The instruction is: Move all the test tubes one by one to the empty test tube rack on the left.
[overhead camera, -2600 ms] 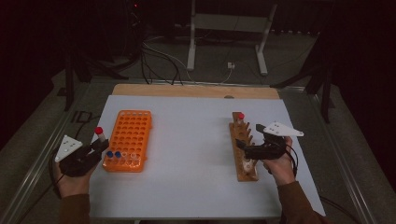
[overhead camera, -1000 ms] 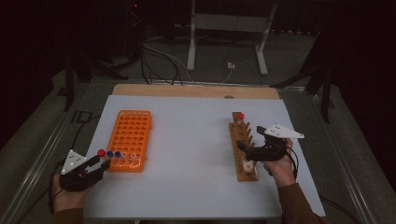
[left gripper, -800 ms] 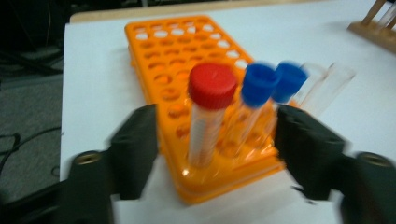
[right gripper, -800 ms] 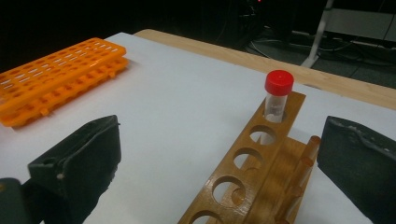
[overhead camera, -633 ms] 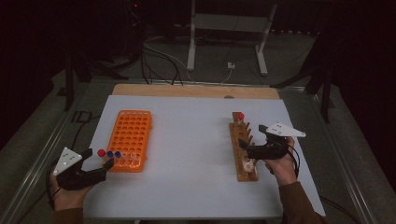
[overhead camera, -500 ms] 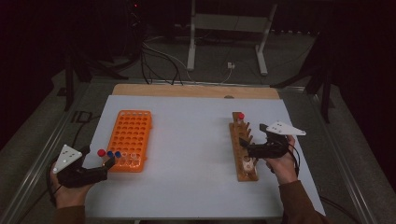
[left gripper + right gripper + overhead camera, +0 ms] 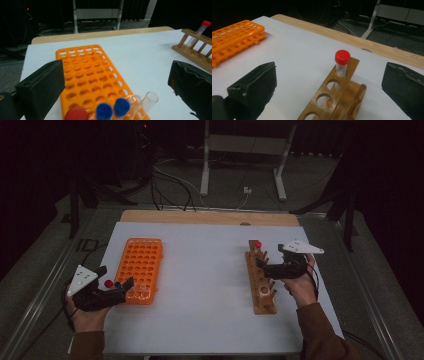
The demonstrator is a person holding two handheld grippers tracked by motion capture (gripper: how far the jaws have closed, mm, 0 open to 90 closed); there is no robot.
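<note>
Near the tabletop's front left corner, the left gripper (image 7: 116, 289) has just spread its fingers (image 7: 42, 86) wide, nothing between them; the red-capped plastic tube (image 7: 76, 115) stands upright in the orange plastic grid rack's (image 7: 141, 266) near row, beside two blue-capped tubes (image 7: 112, 110). Farther right, the right gripper (image 7: 263, 264), level and wide open, faces the upright red-capped tube (image 7: 341, 63) at the brown wooden rack's (image 7: 260, 285) far end.

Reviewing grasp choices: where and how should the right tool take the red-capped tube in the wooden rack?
Grip the red-capped tube on its bare wall just under the cap, coming from above. It stands upright in the wooden rack, so only its top is free, and the right tool is open.
</note>
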